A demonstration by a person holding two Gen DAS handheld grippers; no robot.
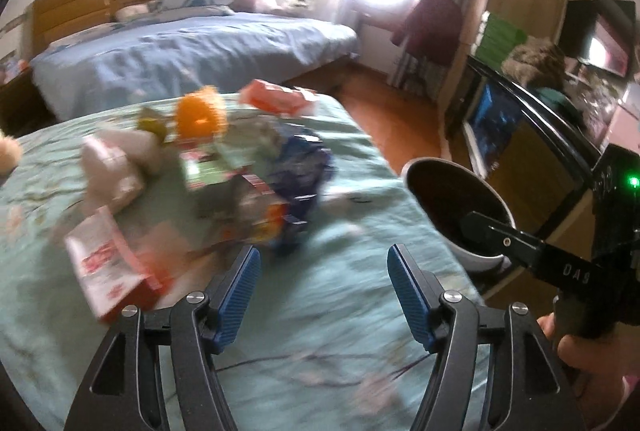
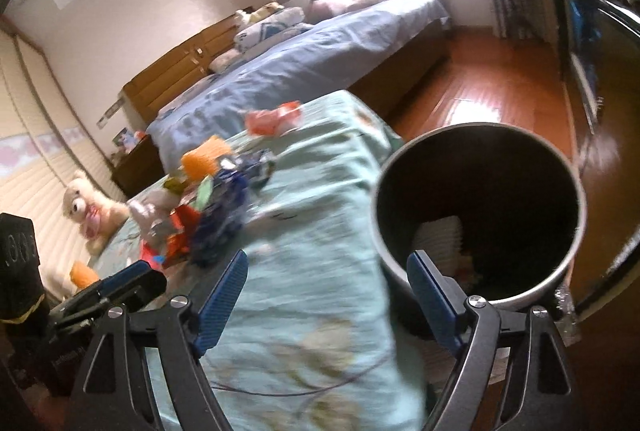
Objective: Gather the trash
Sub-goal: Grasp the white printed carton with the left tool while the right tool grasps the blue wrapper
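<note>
Blue-padded fingers of left gripper [image 1: 322, 291] sit nearest the lens, spread apart w/ nothing between them, only teal bedspread [image 1: 360, 231] below. Right gripper [image 2: 326, 297] likewise agape, empty; its right finger overlaps the near rim of the bin in view, contact unclear. Landmark = trash bin [image 2: 478, 215], round, pale outside, dark inside, standing just off the bedspread's edge over the wood floor. Inside bin: something pale and ribbed plus a few small colored bits near the bottom, so some trash prob. already in. Remaining: trash pile [image 1: 224, 175] on the bedspread, well left of bin and further from the camera — blue crinkled wrapper [image 1: 304, 167] closest to bin, white/red carton [image 1: 108, 271] on the pile's near-left side, pink-red packet [image 1: 276, 97] at far edge, orange fuzzy thing [image 1: 202, 115] and pale crumpled bag behind. Frames blurred, exact count n/a. Plush toy [image 2: 90, 211] far left of bin by the wall; unclear if it counts as trash. Judgement: early-to-mid stage; most of pile still to go, both grippers free for next pick.
</note>
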